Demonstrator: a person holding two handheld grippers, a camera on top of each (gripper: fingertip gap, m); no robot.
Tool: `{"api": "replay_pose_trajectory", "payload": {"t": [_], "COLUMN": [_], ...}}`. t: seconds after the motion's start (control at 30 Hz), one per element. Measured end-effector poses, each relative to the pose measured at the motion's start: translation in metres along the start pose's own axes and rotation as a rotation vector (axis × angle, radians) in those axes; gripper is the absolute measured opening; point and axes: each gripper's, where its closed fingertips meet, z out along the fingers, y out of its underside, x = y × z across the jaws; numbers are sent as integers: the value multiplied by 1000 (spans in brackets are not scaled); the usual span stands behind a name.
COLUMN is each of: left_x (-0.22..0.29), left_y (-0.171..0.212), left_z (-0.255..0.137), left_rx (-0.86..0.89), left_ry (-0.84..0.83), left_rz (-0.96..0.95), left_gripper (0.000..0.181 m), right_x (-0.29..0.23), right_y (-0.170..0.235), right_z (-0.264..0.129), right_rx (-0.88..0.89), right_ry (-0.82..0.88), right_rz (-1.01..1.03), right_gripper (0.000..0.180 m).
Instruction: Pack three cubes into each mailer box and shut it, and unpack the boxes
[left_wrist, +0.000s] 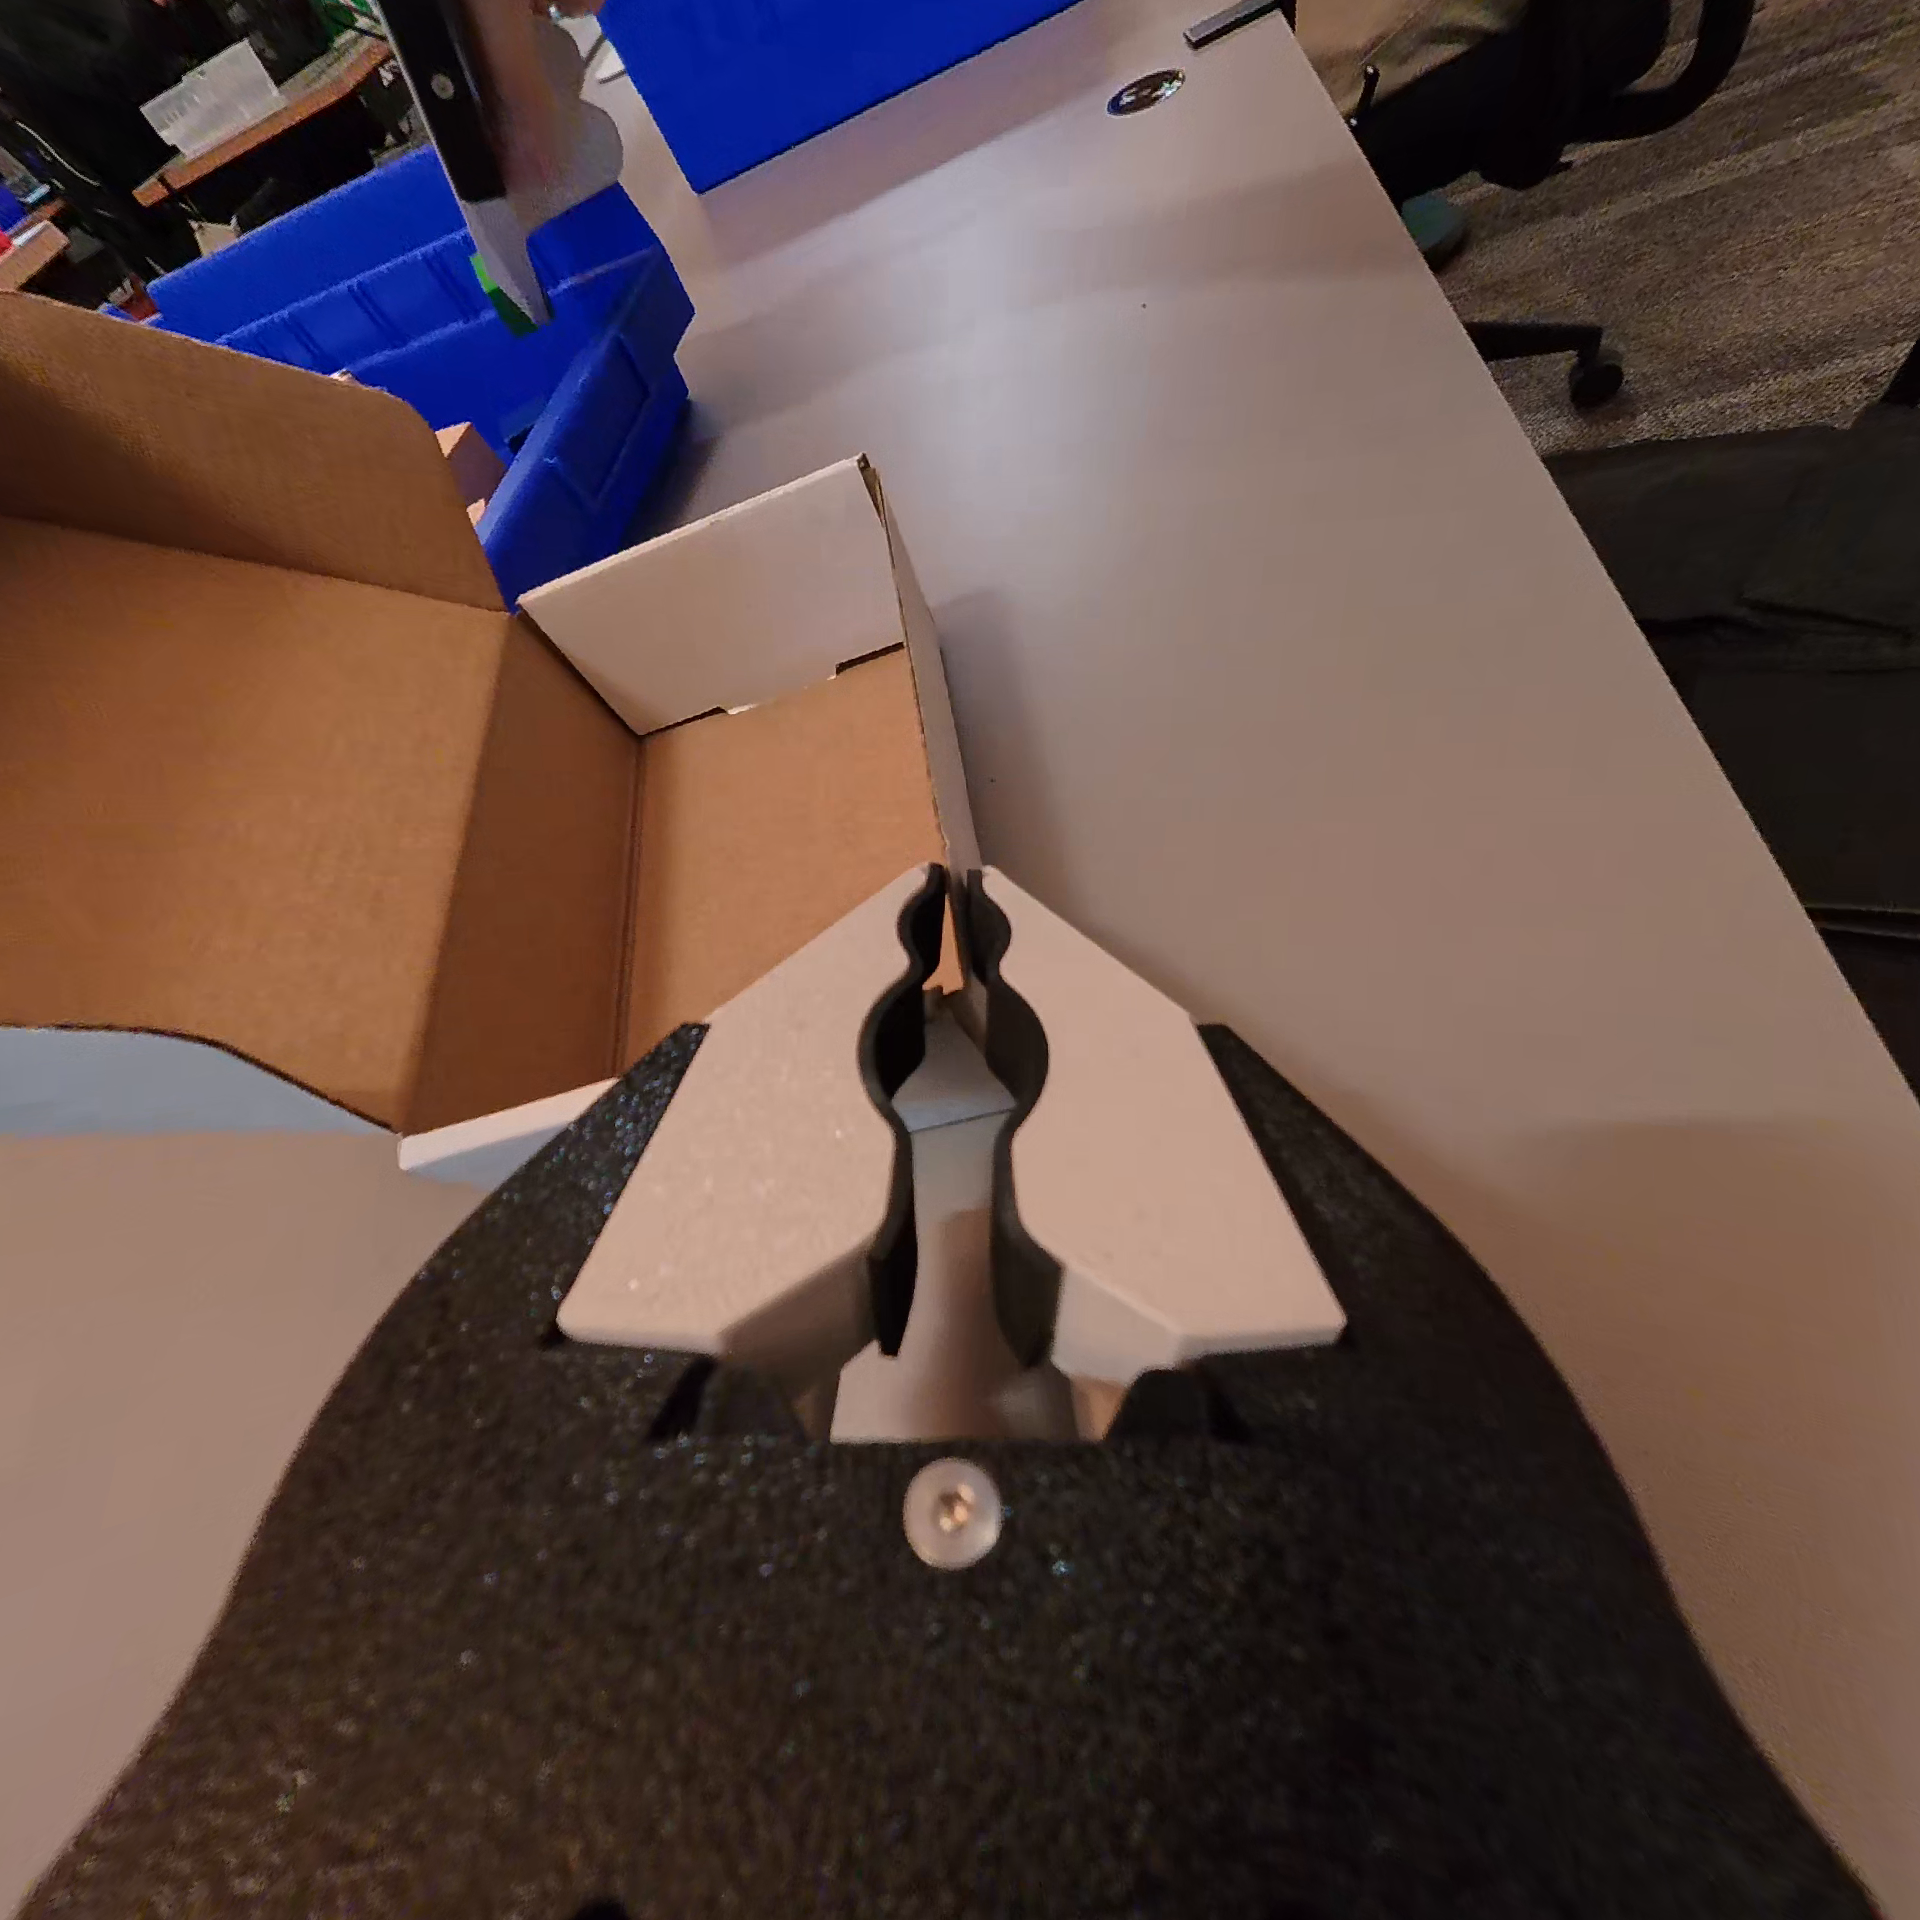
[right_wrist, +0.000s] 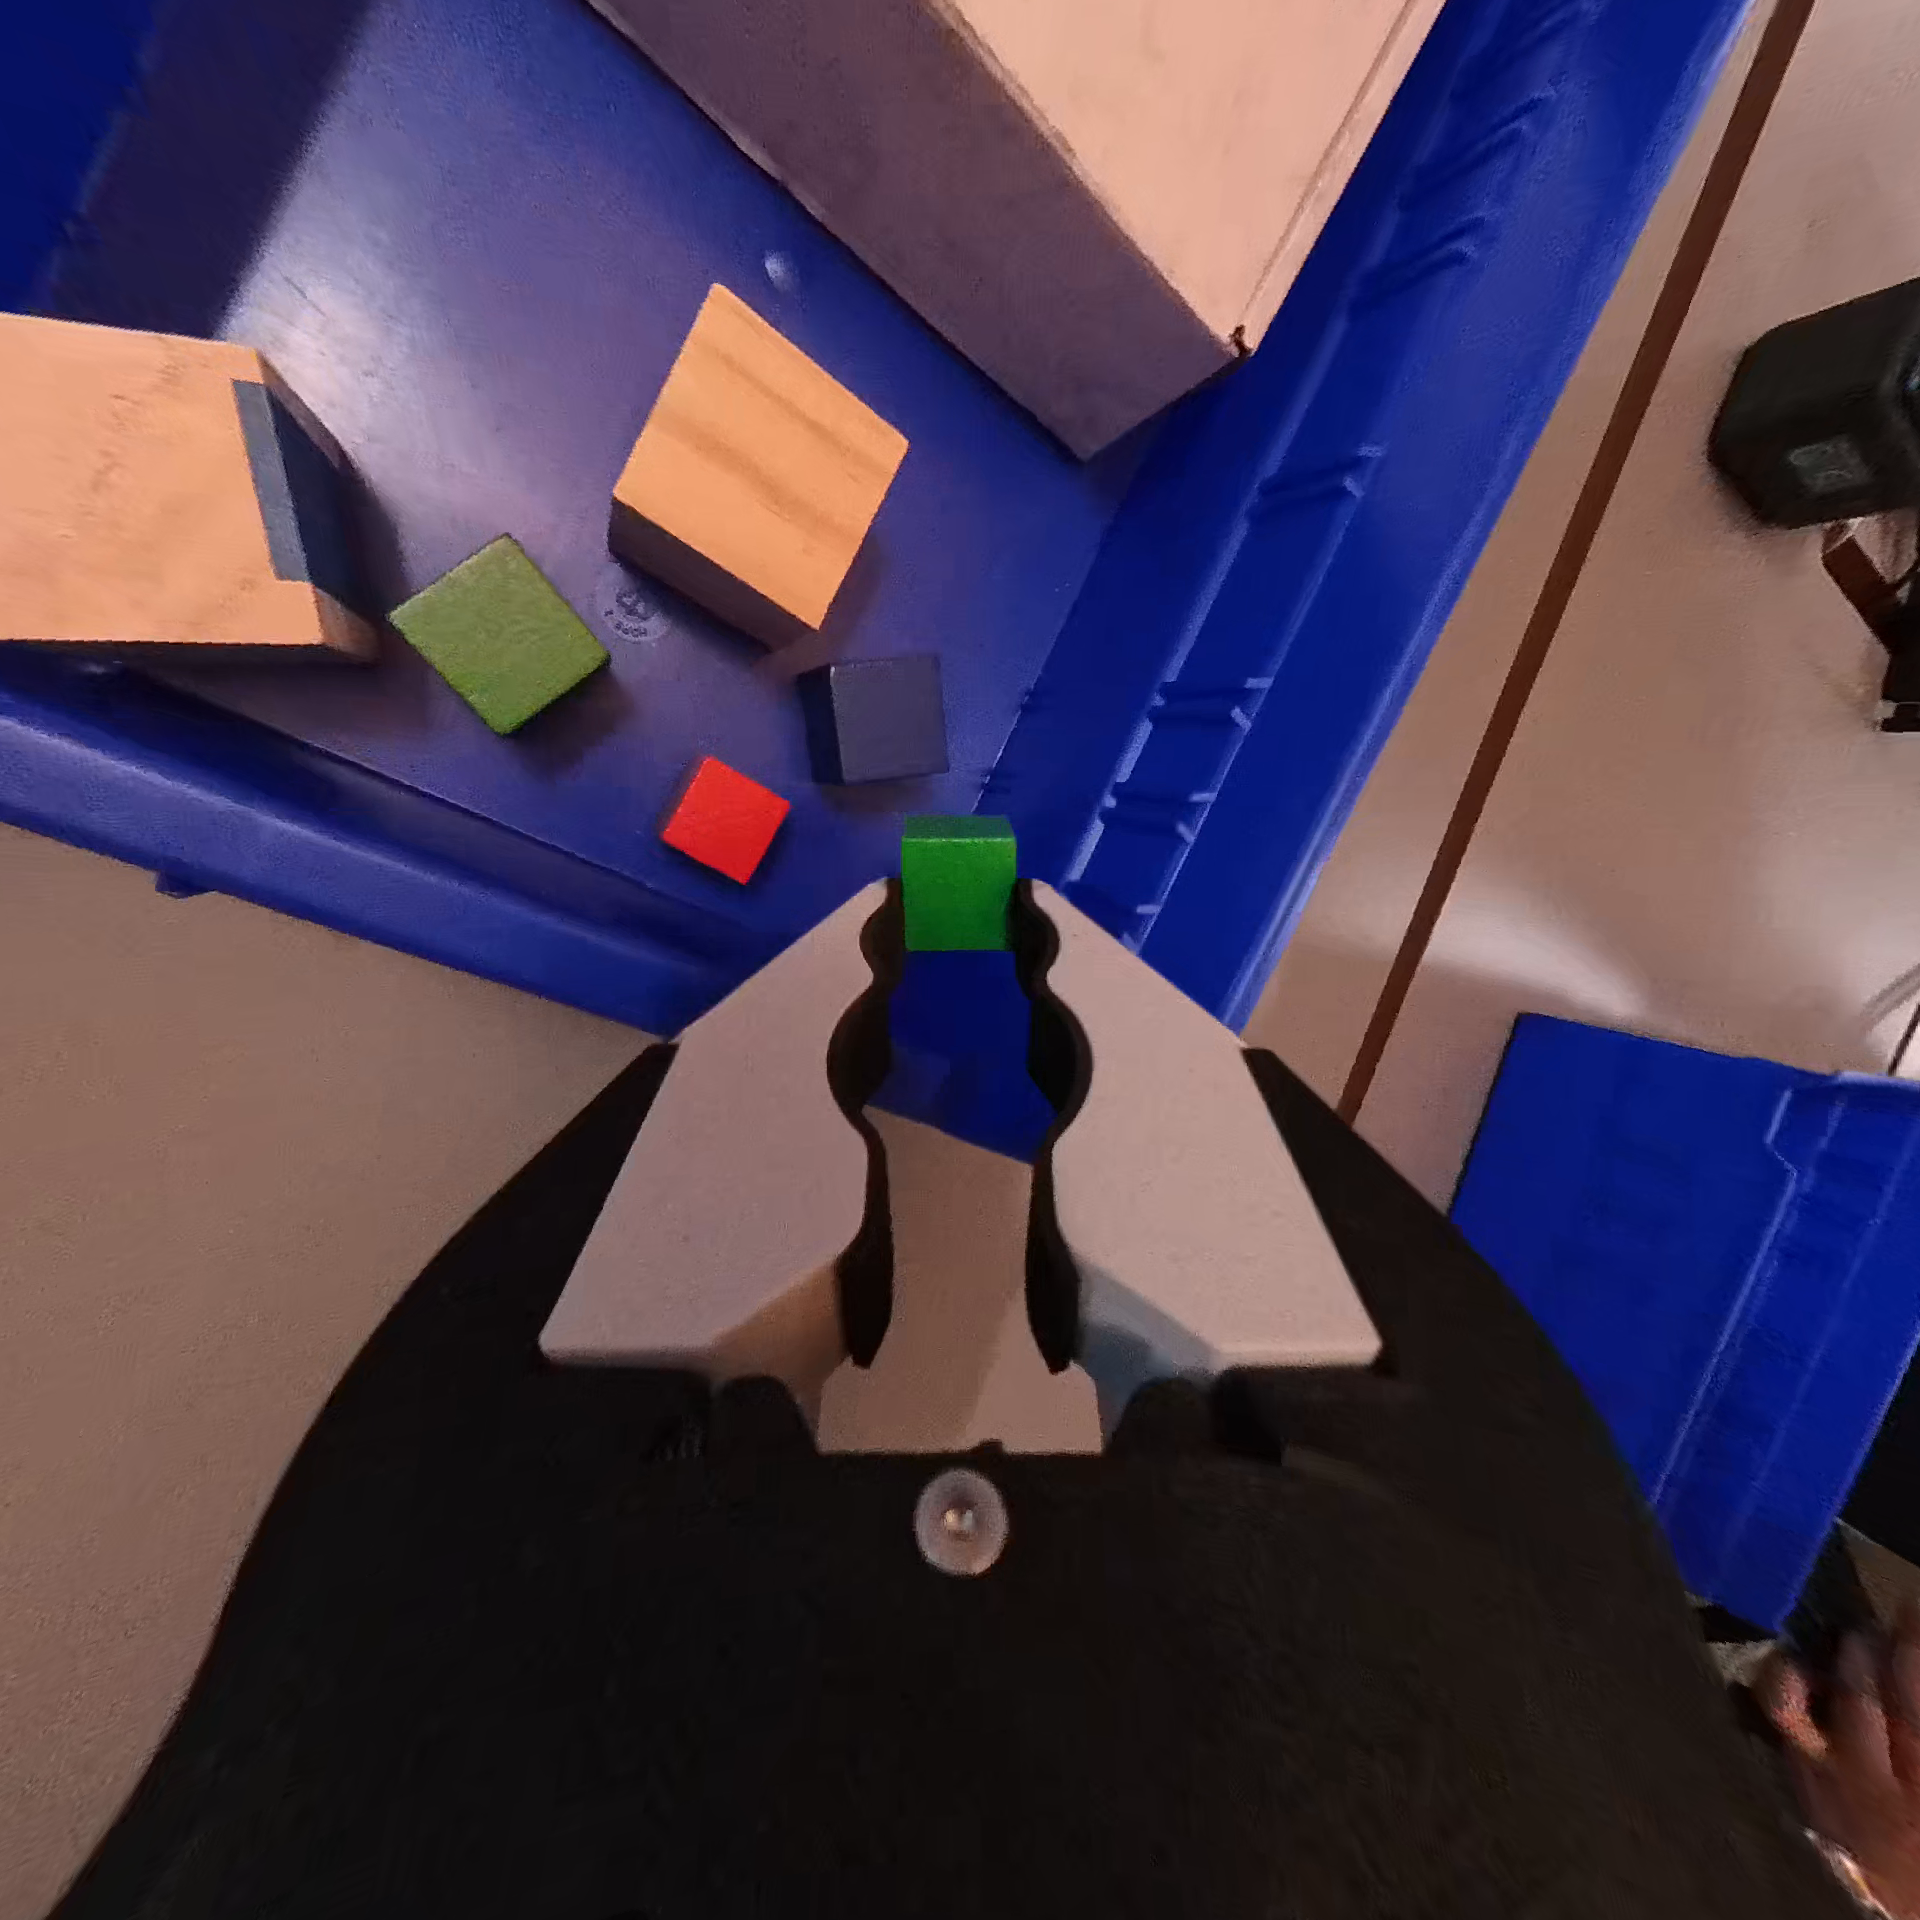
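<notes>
Left gripper (left_wrist: 958, 883) clamped on mailer box (left_wrist: 312, 790) wall, right gripper (right_wrist: 956, 891) pinching green cube (right_wrist: 957, 881), half hidden

Pale grey counter (left_wrist: 1299, 644), open mailer box (left_wrist: 312, 790) set on it at left, blue bin (left_wrist: 582, 416) placed just behind, second blue bin (right_wrist: 1714, 1299) nearby

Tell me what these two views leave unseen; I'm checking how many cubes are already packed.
- Mailer box floor, left wrist view: cut off by the left edge and hidden behind the near wall, so any packed cubes can't be counted.
- Blue bin, right wrist view: its far part is hidden under a closed box.
- Green cube: its lower faces are hidden between the right hand-held gripper fingers.
</notes>
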Motion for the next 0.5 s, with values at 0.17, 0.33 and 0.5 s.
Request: {"api": "replay_pose_trajectory", "payload": {"t": [0.17,0.33,0.5], "left_x": [0,0,0], "left_y": [0,0,0], "left_z": [0,0,0], "left_rx": [0,0,0], "left_ry": [0,-2,-3], "left_rz": [0,2,4], "left_gripper": [1,1,1], "right_x": [-7,-14,-37], "right_y": [3,-3,-24], "right_z": [8,1,-42], "right_rx": [-15,58,261], "right_ry": [-21,-25,-91], "right_rz": [-17,-11,58], "right_gripper": [20,39,40]}}
